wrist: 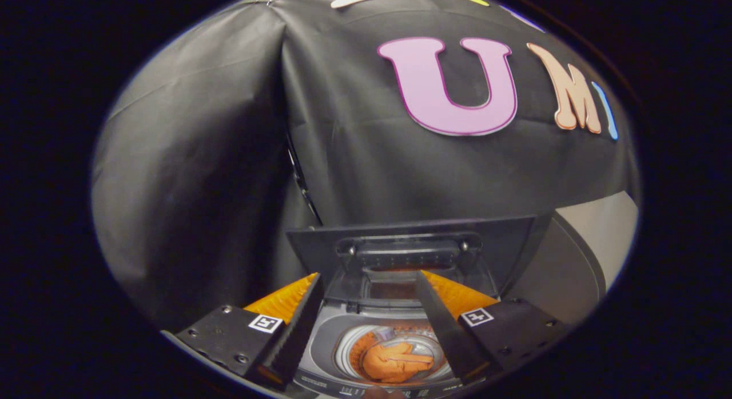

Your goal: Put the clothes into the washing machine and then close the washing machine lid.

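Gripper view, lower centre of the frame. The claw (369, 284) is released, its fingers (297, 324) spread wide and holding nothing. Between and below them sits the washing machine (326, 353), seen from above, its round drum facing up. Orange clothes (394, 362) lie bunched inside the drum, their long axis running roughly left to right. The lid (412, 244) stands raised at the machine's far side, just beyond the fingertips, its inner face turned toward the camera.
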A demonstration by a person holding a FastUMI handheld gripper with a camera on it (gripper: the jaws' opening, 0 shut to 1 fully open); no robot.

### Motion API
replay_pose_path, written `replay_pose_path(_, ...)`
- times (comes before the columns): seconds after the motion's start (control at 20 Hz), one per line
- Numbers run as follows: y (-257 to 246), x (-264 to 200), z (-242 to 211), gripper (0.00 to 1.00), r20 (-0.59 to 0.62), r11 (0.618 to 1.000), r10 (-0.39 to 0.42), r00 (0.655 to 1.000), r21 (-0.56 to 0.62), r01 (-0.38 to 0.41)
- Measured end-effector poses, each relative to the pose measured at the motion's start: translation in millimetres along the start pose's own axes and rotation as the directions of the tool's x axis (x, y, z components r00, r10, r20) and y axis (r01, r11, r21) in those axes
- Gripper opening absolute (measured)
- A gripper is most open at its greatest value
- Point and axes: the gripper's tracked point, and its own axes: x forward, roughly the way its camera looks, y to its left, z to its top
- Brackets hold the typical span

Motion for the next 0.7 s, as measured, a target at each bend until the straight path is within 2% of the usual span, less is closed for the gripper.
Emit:
replay_pose_path(0.15, -2.5, 6.9, 27.4, 0.97, 0.081, 0.999, -0.024, 0.996, -0.039, 0.027)
replay_pose_path(0.7, -30.3, 79.8, 54.2, 0.97, 0.107, 0.976, -0.165, 0.981, -0.128, 0.178)
